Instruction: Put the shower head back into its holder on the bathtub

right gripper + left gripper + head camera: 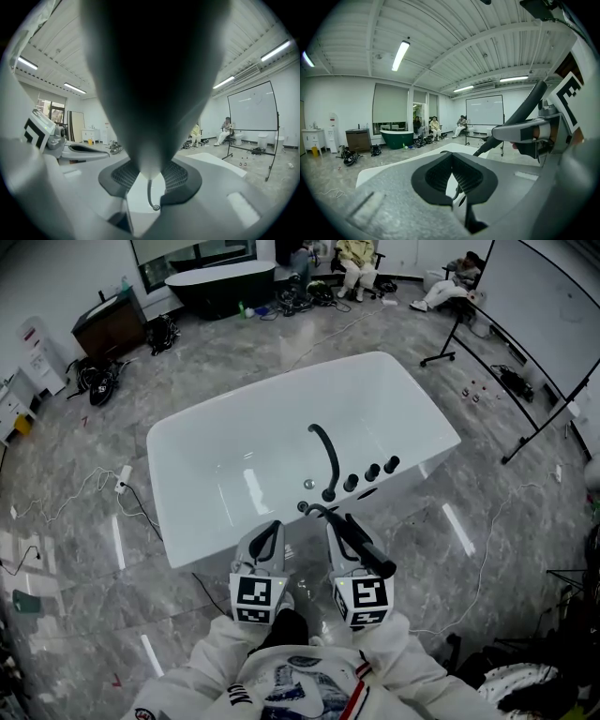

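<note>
The white bathtub (187, 442) lies just ahead of me, with a black curved faucet (325, 456) and three black knobs (371, 471) on its near rim. A small black holder (304, 507) sits on the rim by the knobs. My right gripper (339, 526) is shut on the black shower head (364, 551), whose handle fills the right gripper view (150, 70) between the pads (178, 176). My left gripper (267, 532) hovers beside it over the tub's near edge, jaws shut on nothing (451, 161). The held shower head (520, 117) shows at the right of the left gripper view.
A dark green tub (223, 282) and seated people (356, 263) are at the far end of the room. A whiteboard on a stand (534, 324) is at the right. Cables (112, 488) trail over the marble floor left of the tub, and a brown cabinet (108, 326) is at the far left.
</note>
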`<state>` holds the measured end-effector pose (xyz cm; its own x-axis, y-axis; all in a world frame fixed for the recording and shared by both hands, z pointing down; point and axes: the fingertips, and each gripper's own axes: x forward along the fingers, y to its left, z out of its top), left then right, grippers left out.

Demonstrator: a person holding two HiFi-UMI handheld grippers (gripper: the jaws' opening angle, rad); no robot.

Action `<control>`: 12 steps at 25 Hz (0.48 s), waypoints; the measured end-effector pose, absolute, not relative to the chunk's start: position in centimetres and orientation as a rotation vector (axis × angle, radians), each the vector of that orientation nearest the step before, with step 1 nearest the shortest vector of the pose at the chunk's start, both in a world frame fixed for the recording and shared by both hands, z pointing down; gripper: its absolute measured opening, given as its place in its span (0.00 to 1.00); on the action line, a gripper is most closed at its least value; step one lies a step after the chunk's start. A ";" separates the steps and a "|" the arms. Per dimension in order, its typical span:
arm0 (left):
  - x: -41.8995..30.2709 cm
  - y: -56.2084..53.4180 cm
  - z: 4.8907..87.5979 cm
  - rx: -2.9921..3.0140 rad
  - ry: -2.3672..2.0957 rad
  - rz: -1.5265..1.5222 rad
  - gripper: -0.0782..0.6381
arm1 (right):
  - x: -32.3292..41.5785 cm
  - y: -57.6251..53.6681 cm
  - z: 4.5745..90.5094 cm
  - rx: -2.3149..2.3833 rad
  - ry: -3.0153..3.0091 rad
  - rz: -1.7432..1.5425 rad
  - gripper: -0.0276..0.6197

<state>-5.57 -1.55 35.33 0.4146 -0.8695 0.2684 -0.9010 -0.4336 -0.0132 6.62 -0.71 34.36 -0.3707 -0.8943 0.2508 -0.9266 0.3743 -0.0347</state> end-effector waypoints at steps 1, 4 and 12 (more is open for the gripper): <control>-5.6 -1.8 35.3 2.528 -1.588 0.352 0.10 | 6.5 -0.9 34.5 1.636 -2.436 0.256 0.26; -5.7 -2.5 35.1 2.535 -1.573 0.345 0.10 | 6.2 -1.3 34.8 1.635 -2.419 0.268 0.26; -7.4 -4.5 36.4 2.535 -1.526 0.348 0.10 | 4.3 -3.3 35.9 1.637 -2.376 0.288 0.26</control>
<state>-7.40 -4.48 36.40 0.4516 -0.8472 0.2799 -0.8848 -0.4656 0.0184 4.28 -3.29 35.89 -0.3428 -0.8879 0.3067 -0.9355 0.3524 -0.0254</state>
